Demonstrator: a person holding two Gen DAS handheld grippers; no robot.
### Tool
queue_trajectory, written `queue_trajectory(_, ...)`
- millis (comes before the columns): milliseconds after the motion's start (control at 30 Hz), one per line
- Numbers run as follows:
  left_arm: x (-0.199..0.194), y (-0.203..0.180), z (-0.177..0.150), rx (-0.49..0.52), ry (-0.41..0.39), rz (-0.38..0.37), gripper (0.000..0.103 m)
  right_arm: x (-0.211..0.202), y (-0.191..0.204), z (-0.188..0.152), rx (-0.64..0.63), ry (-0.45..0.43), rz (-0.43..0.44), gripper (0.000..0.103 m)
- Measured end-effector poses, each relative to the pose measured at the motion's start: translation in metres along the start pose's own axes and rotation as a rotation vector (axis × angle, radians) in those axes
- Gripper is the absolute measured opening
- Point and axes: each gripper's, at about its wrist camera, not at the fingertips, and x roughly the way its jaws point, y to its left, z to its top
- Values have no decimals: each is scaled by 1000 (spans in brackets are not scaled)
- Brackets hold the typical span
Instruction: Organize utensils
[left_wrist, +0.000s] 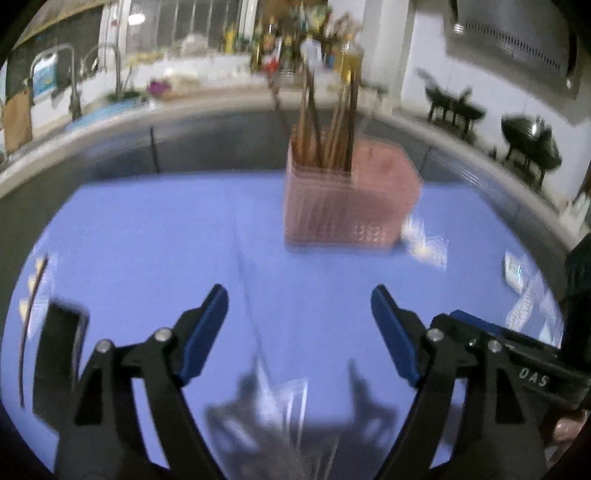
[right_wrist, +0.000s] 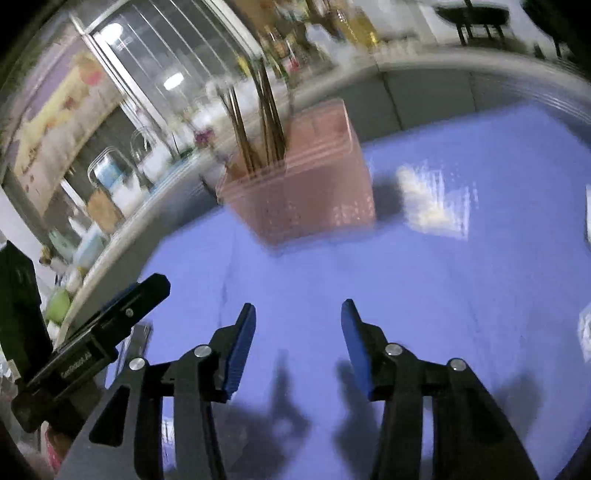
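On blue mat (left_wrist: 147, 240), chopsticks (left_wrist: 325, 125) fill pink basket (left_wrist: 351, 206) (both tongs empty).

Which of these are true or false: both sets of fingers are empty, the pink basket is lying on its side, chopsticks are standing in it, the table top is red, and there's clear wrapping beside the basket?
1. Both the left gripper and the right gripper hold nothing. True; their fingers are spread apart.
2. The pink basket lies on its side. False; it stands upright on the blue mat.
3. Chopsticks stand in the basket. True; they stick up out of one side of it.
4. The table top is red. False; the mat is blue.
5. Clear wrapping lies beside the basket. True; it is too blurred to tell what it holds.
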Motion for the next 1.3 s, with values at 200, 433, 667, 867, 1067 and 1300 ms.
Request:
queue_trajectory(200, -15, 9, -59, -44, 92, 103, 84, -14, 10, -43, -26, 72, -51, 52)
queue_trajectory(433, -45, 12, -82, -97, 46, 215, 96, -36, 17, -66, -80, 30, -107, 63)
queue_trajectory(667, -49, 6, -94, -108, 83, 254, 97, -47, 20, -70, -106, -8, -136, 72)
queue_trajectory(867, -54, 5, -95, -109, 71, 271, 97, -58, 17, -72, -83, -67, -154, 81)
queue_trajectory(1067, -55, -4, -93, -52, 58, 316, 97, -60, 18, -77, -82, -74, -141, 87)
queue_trajectory(1300, -55, -11, -90, -23, 59, 343, 97, -59, 17, -78, -79, -65, -69, 89)
